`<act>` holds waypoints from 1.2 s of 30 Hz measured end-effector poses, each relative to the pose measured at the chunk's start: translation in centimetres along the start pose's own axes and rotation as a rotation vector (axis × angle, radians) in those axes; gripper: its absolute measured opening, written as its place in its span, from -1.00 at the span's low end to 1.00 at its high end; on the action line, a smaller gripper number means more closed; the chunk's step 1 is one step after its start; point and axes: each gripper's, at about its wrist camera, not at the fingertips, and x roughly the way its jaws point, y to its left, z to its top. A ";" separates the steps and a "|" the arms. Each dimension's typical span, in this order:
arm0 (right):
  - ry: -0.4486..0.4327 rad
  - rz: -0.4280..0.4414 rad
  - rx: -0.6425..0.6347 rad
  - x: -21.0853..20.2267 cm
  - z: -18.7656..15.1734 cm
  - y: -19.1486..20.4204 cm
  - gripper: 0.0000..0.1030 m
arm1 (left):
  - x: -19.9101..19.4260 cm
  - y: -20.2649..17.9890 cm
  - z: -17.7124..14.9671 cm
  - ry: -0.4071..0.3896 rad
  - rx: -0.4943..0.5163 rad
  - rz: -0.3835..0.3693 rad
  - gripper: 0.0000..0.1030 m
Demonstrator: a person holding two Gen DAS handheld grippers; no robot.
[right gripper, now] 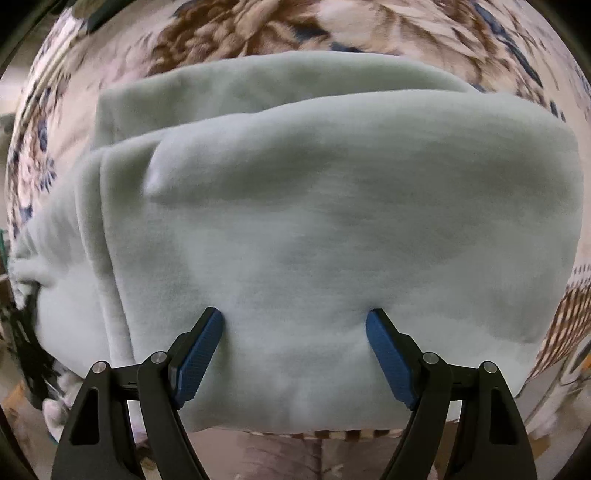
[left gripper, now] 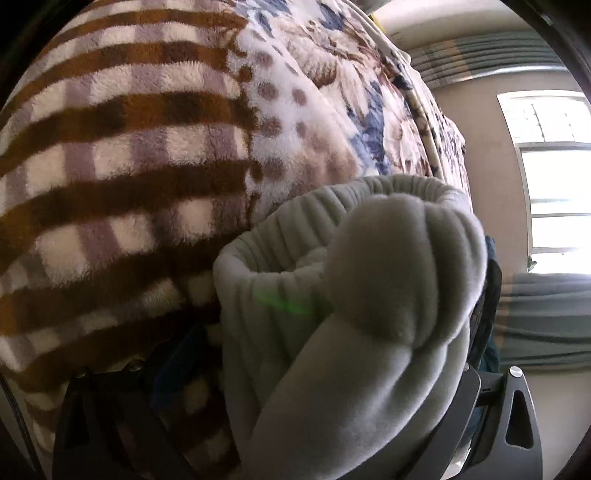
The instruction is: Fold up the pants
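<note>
two layers of the pale green fleece pants [right gripper: 314, 229] lie folded across the middle of the right wrist picture, spread on a flowered blanket [right gripper: 258, 29] that shows along the top edge and both sides. the right gripper [right gripper: 294, 325] stands wide apart at the bottom centre, its blue pads [right gripper: 199, 354] touching the near part of the cloth without pinching it. in the left wrist picture the pants [left gripper: 369, 295] bunch up at lower right, ribbed waistband curling toward the centre, covering the left gripper [left gripper: 332, 387]; whether it clamps the cloth i cannot tell. a brown checked blanket [left gripper: 110, 166] fills the left half, and a window [left gripper: 554, 184] sits at the right edge.
</note>
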 end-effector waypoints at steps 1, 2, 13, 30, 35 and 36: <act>0.001 -0.009 -0.006 0.1 0.1 0.3 0.61 | -0.4 -0.3 -0.1 -0.016 0.007 0.004 0.59; 0.001 -0.014 -0.008 0.2 0.1 0.5 0.61 | -0.9 -0.7 -0.3 -0.030 0.028 0.013 0.31; -0.016 0.015 -0.016 0.1 -0.2 0.4 0.62 | -4.8 -5.0 -4.3 -0.103 0.217 0.114 -0.23; -0.051 0.125 -0.018 0.3 -1.7 -2.6 0.62 | -4.0 -7.6 -3.8 -0.132 0.271 0.035 -0.60; -0.059 0.196 -0.001 -0.2 -0.9 -4.1 0.62 | -8.3 -15.8 -9.2 -0.150 0.535 -0.045 -0.60; -0.065 0.210 0.002 -0.5 -1.0 -4.5 0.61 | -8.7 -17.2 -10.6 -0.140 0.585 -0.052 -0.61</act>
